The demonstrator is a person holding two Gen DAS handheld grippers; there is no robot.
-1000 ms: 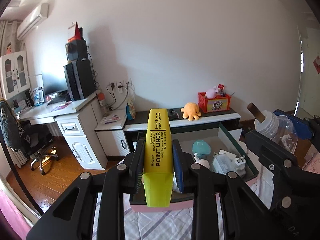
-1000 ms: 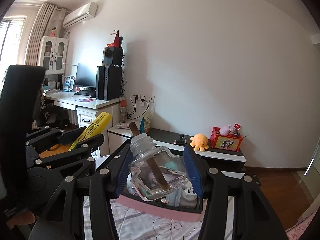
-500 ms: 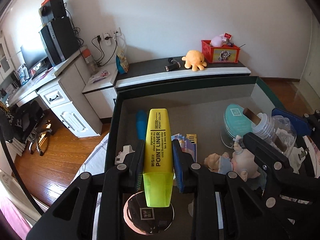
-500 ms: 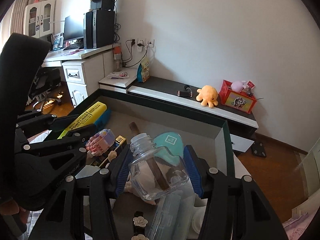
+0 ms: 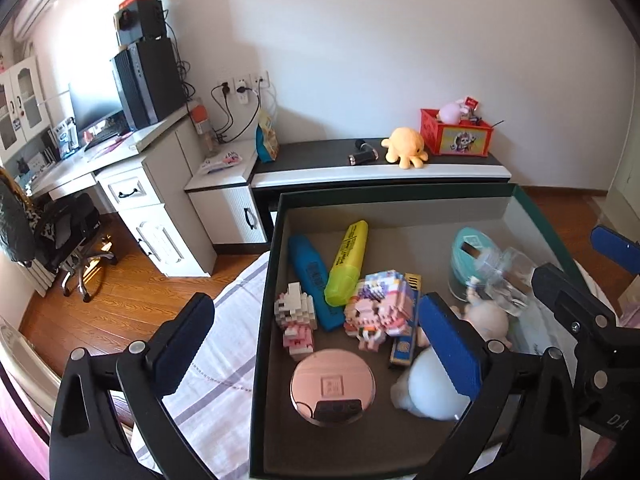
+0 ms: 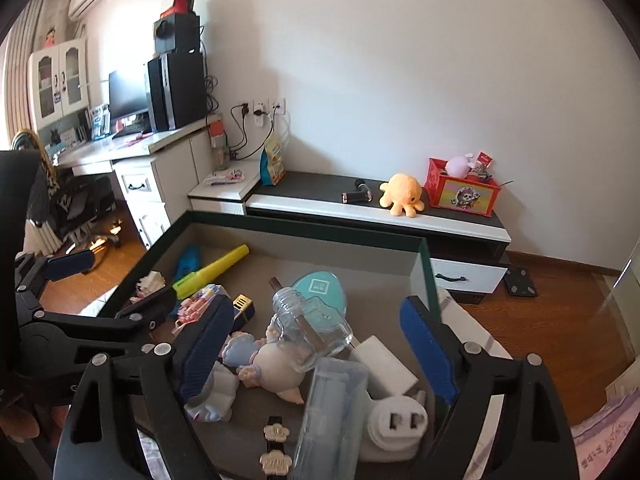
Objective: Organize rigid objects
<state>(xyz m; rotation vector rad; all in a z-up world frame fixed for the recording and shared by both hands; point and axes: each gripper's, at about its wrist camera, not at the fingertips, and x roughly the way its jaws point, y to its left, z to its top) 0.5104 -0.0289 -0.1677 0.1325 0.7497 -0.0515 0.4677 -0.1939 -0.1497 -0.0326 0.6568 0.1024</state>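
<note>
A yellow highlighter [image 5: 346,264] lies loose in the dark green box [image 5: 276,240], resting partly on a blue marker [image 5: 312,276]. My left gripper [image 5: 318,344] hovers above the box's near left side; its jaws are opening wide with nothing between them. A clear glass bottle [image 6: 310,328] with a brown stick inside lies tilted on a doll [image 6: 268,364]. It sits between the blue pads [image 6: 430,352] of my right gripper [image 6: 316,348]. Those jaws are opening too, and there is a gap on both sides of the bottle. The highlighter [image 6: 212,272] and my left gripper [image 6: 108,284] also show in the right wrist view.
The box also holds a pink round compact [image 5: 332,388], two block figures [image 5: 298,320], a teal tin [image 5: 468,244], a white plug adapter [image 6: 396,424] and a clear case [image 6: 332,412]. It rests on a striped bed sheet [image 5: 216,360]. A low cabinet [image 5: 380,168] stands behind it.
Both grippers came down over the box and opened. The highlighter dropped from the left jaws into the box, and the glass bottle left the right pads and now lies on the doll.
</note>
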